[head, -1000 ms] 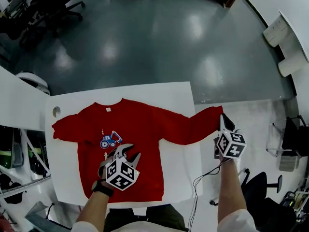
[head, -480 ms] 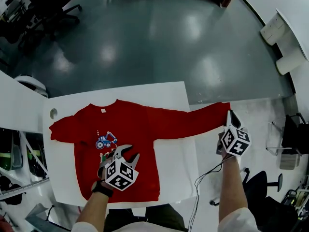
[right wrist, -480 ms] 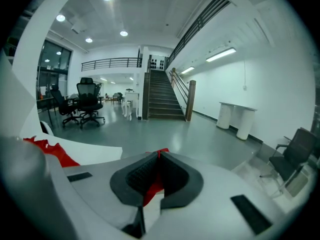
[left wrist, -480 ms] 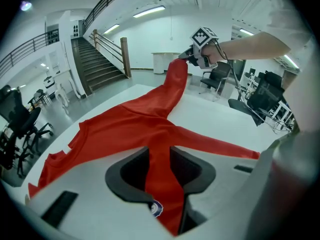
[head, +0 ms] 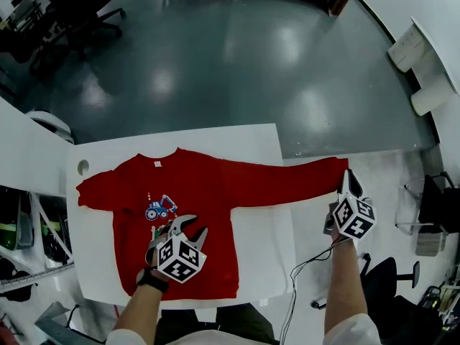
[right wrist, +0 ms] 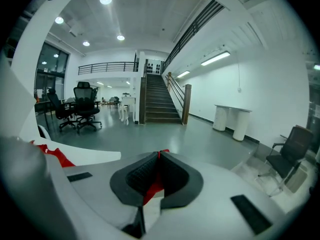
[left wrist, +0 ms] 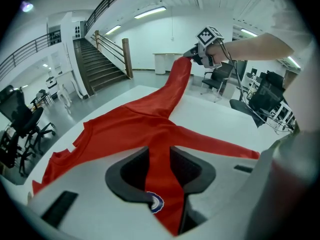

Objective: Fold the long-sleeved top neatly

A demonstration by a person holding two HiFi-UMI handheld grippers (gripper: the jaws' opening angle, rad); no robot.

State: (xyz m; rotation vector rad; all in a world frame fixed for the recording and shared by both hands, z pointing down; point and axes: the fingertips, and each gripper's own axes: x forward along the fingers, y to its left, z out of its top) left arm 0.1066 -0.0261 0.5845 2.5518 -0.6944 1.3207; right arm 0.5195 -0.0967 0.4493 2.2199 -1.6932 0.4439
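Beyond the table (head: 262,141) edge, right gripper (head: 348,178) jaws clamping the top's (head: 194,185) sleeve (head: 302,172), left gripper (head: 194,226) jaws apart over its front

The head view is looking steeply down on the white table (head: 259,139), taking in the whole red top (head: 194,192). The left gripper view is sitting low and close over the cloth, facing along the sleeve (left wrist: 175,91) toward the right gripper (left wrist: 190,57) — both are sharing that sleeve. The right gripper view is facing outward across the hall toward the staircase (right wrist: 159,101).
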